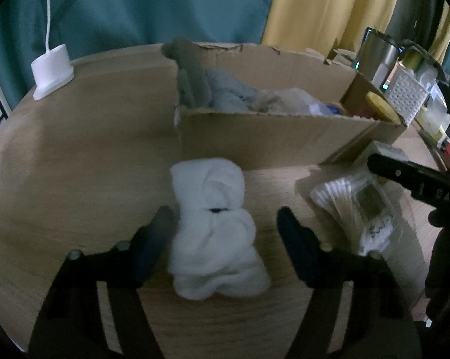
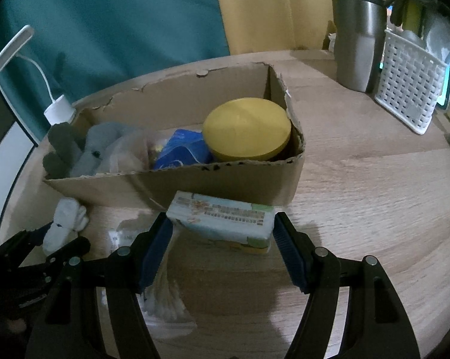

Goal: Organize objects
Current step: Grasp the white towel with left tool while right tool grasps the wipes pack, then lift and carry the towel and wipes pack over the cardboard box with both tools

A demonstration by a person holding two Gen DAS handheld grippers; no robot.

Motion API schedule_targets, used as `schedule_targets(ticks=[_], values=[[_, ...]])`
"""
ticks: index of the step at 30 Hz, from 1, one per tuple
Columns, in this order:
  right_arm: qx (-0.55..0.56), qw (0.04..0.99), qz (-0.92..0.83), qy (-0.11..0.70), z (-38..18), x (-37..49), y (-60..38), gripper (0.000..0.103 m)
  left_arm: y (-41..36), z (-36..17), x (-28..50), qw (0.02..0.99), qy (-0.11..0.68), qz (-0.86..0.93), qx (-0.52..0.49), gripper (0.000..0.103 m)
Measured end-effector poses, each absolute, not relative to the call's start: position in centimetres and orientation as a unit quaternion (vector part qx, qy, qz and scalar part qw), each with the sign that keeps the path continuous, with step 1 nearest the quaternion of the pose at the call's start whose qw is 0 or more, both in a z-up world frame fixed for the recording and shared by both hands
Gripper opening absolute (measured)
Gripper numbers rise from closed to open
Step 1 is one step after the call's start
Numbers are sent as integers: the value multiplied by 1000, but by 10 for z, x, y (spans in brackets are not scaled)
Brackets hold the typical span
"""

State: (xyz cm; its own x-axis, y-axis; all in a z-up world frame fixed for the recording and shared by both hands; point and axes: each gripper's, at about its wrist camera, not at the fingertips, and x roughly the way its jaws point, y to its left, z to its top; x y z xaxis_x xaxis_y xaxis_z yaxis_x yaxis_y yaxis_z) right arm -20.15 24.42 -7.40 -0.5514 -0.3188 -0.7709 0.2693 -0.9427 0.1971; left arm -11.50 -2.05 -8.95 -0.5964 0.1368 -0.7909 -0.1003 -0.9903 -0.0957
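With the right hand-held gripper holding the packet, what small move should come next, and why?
Probably lift the packet and carry it forward over the box wall. The right hand-held gripper has both pads against the packet's ends, the box stands open just behind it, and there looks to be room between the yellow lid and the socks.

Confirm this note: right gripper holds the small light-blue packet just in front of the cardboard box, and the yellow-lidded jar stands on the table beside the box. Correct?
Not quite. The yellow-lidded jar stands inside the cardboard box, in its right-hand corner, not on the table beside it; the right wrist view shows this. The rest holds: the right gripper holds the small light-blue packet just in front of the box.
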Motion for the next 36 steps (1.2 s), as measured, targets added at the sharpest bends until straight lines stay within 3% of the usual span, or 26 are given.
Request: schedule_targets(ticks=[9,36], values=[[435,176,-883,-23,-72,-196,248,70,-20,-88,-114,66,-20,892,-446,46],[388,195,-900,-36,-38,-169,267,70,4,-45,-86,109,-24,907,-405,43]])
